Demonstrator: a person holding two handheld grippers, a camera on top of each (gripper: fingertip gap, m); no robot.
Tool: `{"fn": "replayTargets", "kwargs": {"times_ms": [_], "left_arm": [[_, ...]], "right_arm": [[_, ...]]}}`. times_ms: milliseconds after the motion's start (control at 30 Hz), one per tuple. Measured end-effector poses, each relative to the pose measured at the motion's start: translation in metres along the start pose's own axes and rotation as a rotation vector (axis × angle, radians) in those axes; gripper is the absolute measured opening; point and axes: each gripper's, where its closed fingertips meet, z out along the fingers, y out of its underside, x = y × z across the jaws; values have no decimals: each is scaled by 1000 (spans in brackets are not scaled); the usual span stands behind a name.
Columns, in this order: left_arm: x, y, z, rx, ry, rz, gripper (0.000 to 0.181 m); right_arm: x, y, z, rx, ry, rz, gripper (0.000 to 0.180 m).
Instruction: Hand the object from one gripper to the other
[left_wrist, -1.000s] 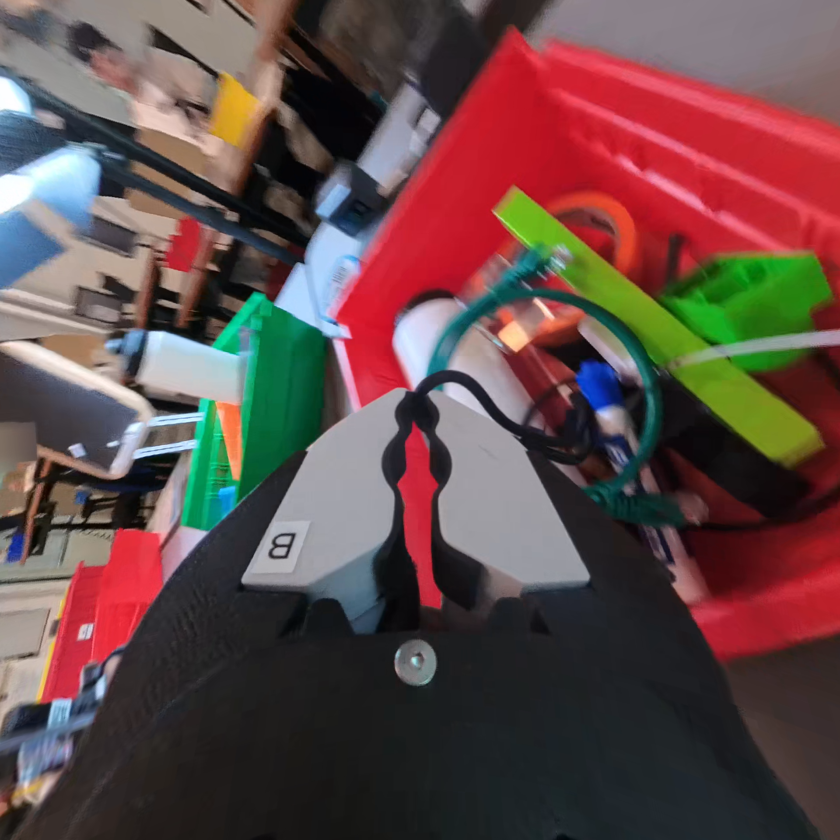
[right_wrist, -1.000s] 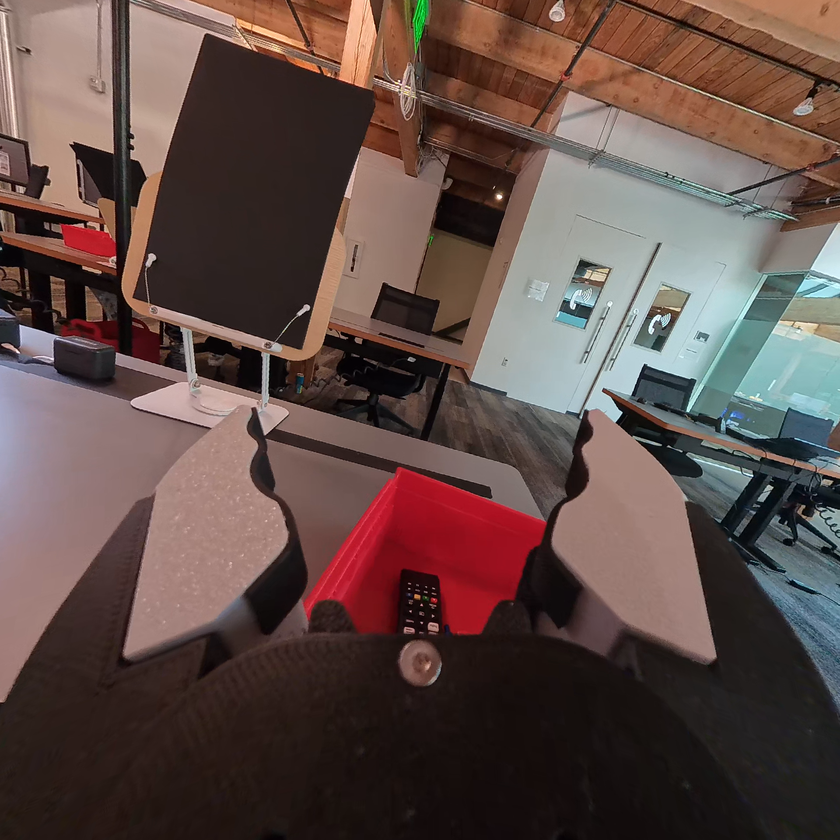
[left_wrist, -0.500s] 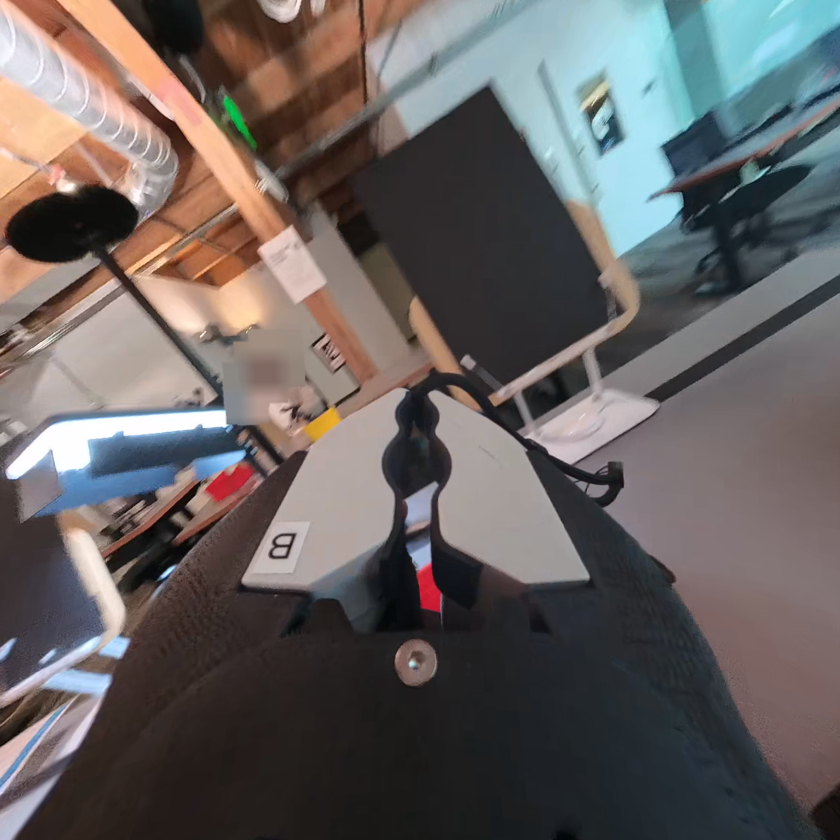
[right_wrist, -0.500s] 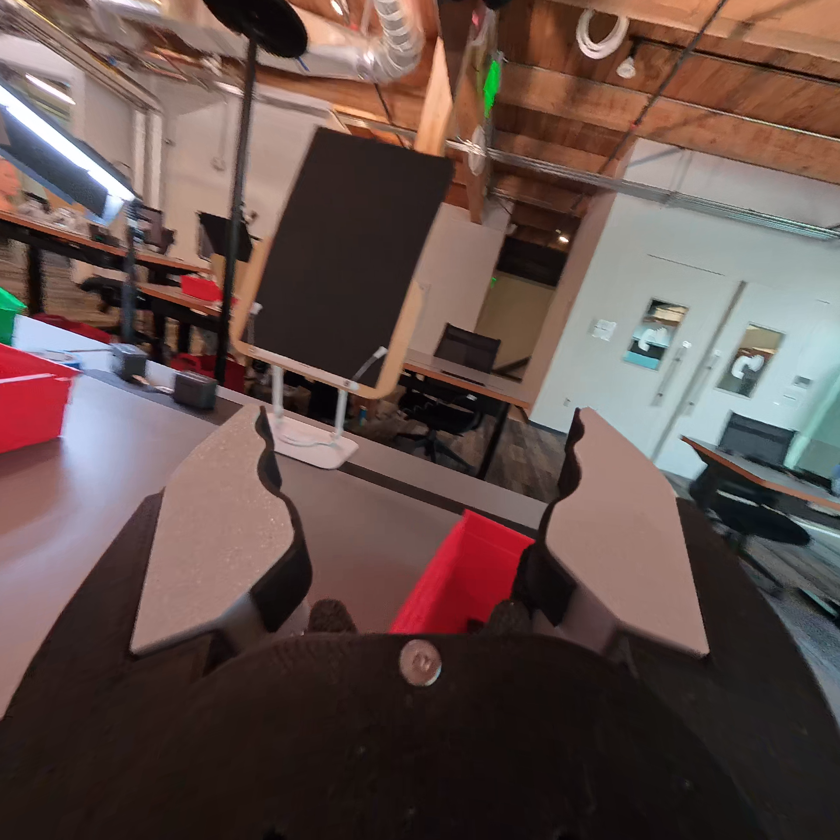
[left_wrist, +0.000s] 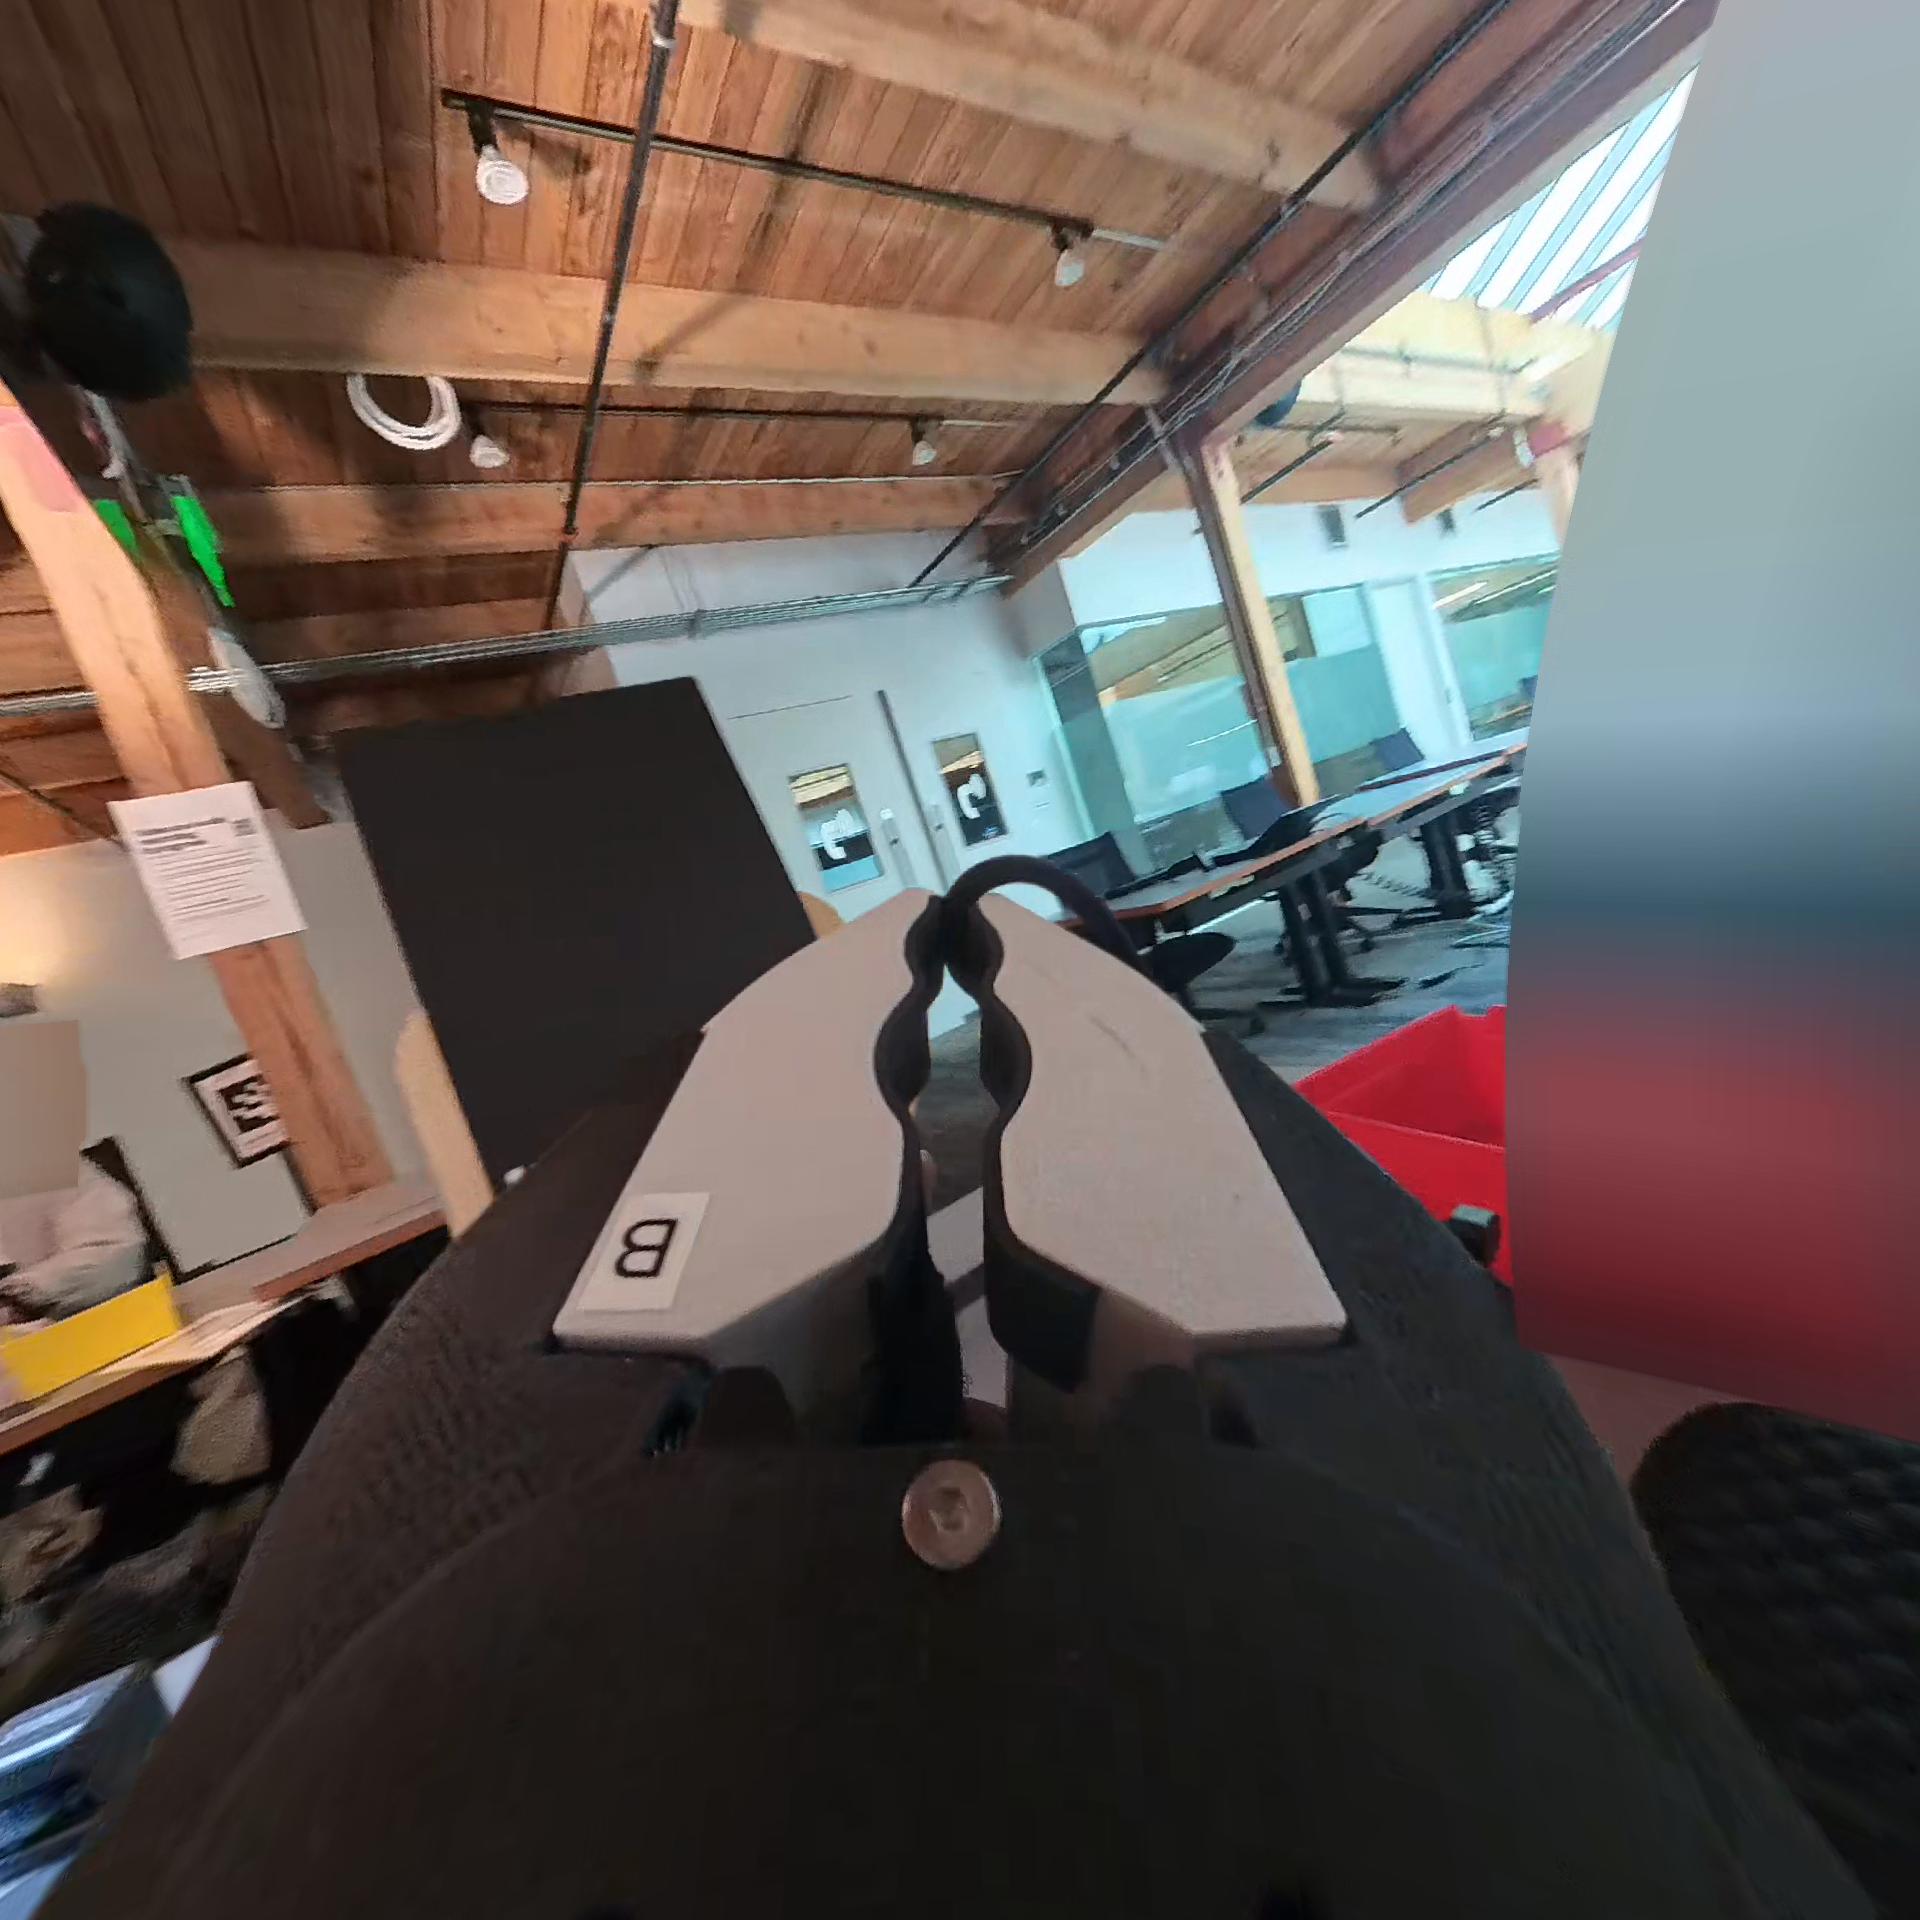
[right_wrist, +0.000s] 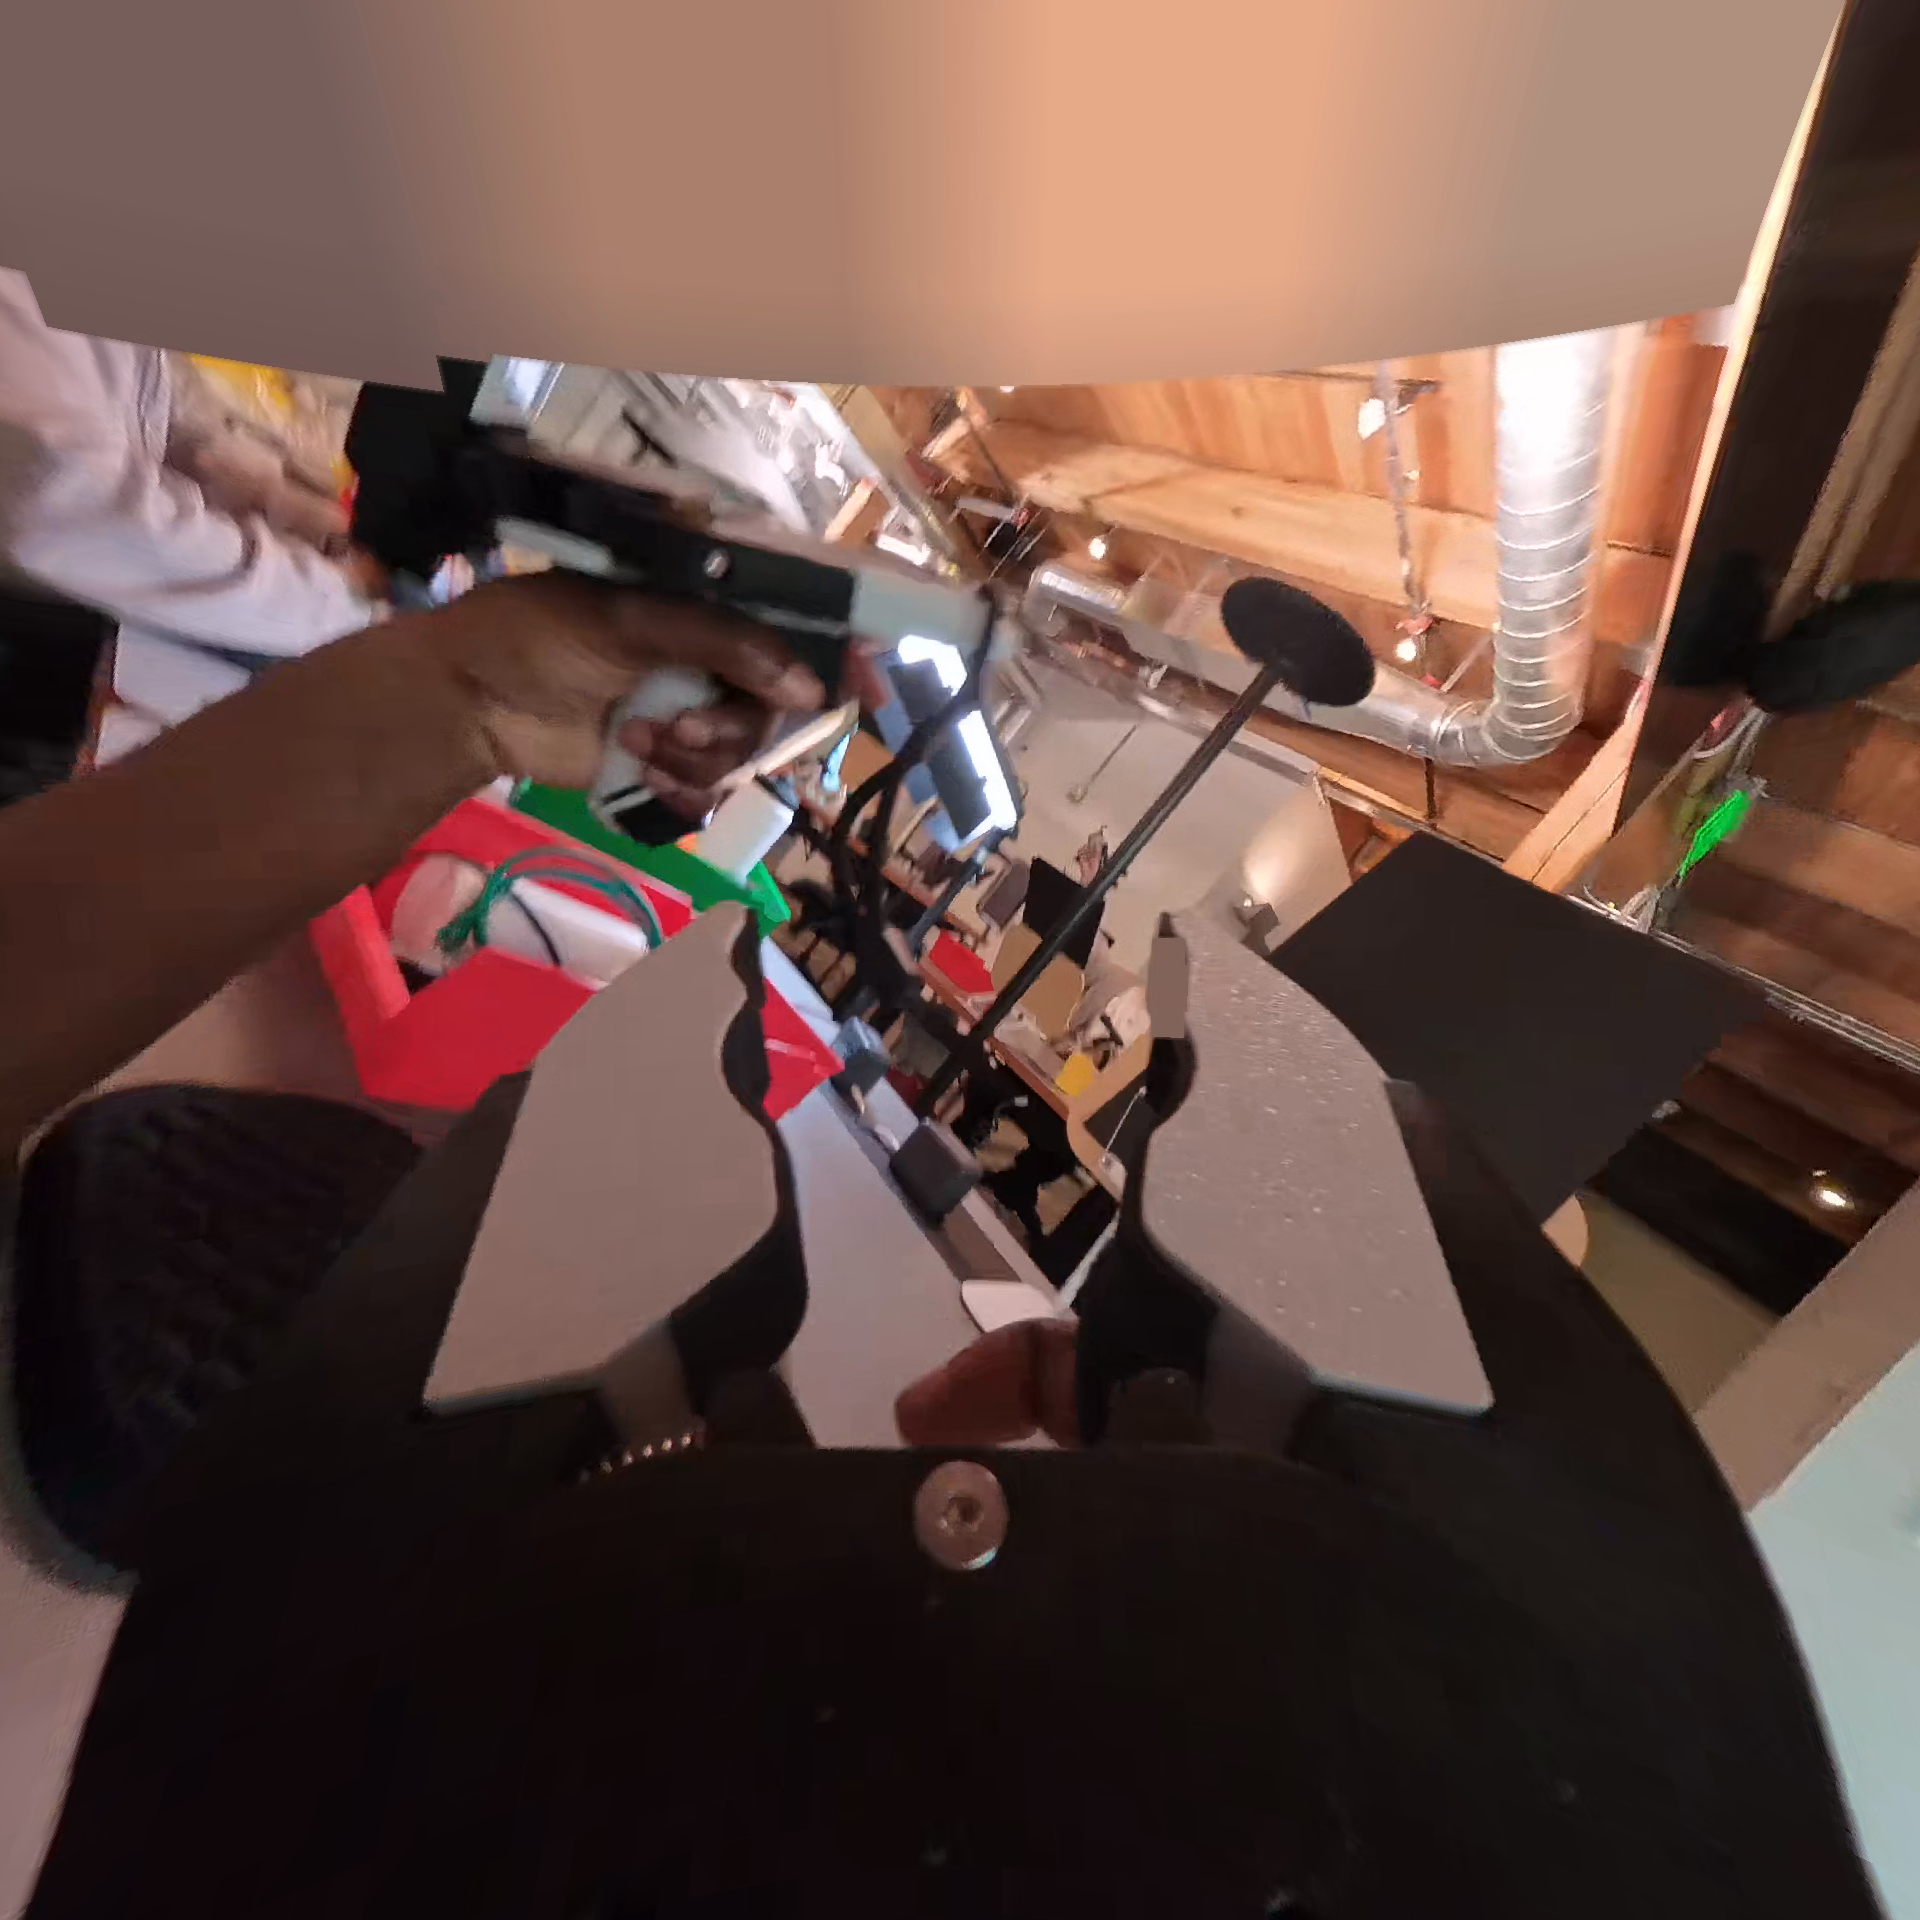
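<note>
Your left gripper (left_wrist: 961, 925) pinches a thin black cable (left_wrist: 1049, 883) at its very tips; only a small loop shows above the fingers before it drops behind the right finger, out of sight. In the right wrist view the cable (right_wrist: 883, 800) hangs dark and blurred below that gripper. Your right gripper (right_wrist: 956, 935) stands wide apart, holding nothing. The red bin (right_wrist: 499, 1013) on the counter (right_wrist: 873, 1299) is partly hidden behind your left forearm.

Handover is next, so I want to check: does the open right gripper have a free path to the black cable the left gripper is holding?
Probably yes: the right gripper is open and the black cable dangles in open air ahead of it.
</note>
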Motion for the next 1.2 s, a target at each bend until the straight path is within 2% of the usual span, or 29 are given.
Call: {"fn": "replayTargets", "kwargs": {"times_ms": [100, 200, 433, 533, 700, 800, 867, 900, 967, 1033, 1100, 1200], "left_arm": [[7, -3, -1, 9, 40, -10, 4], [12, -1, -2, 1, 75, -29, 4], [22, -1, 1, 5, 132, -71, 4], [27, 1, 4, 4, 142, -75, 4], [28, 13, 9, -46, 142, -73, 4], [27, 10, 11, -16, 141, -82, 4], [24, 11, 11, -14, 125, -47, 7], [23, 12, 10, -13, 124, -4, 15], [22, 16, 8, -14, 145, 105, 34], [18, 20, 4, -26, 145, 193, 44], [9, 17, 0, -11, 104, 245, 45], [6, 9, -8, 27, 92, 310, 45]], "right_arm": [[-17, 16, 11, -103, 0, -135, 49], [-22, 17, 15, -129, 30, -318, 35], [-43, 33, 17, -213, -32, -387, 31], [-40, 29, 13, -186, 5, -402, 0], [-36, 20, 9, -159, -25, -321, 0], [-36, 19, 6, -167, -47, -293, 0], [-35, 16, 5, -160, -64, -211, 0], [-31, 15, 5, -164, -66, -142, 0], [-18, 18, 2, -203, -63, 46, 0], [-2, 22, -2, -235, -55, 288, 0], [13, 28, -7, -267, -46, 502, 0], [32, 39, -17, -303, -3, 629, 0]]}}
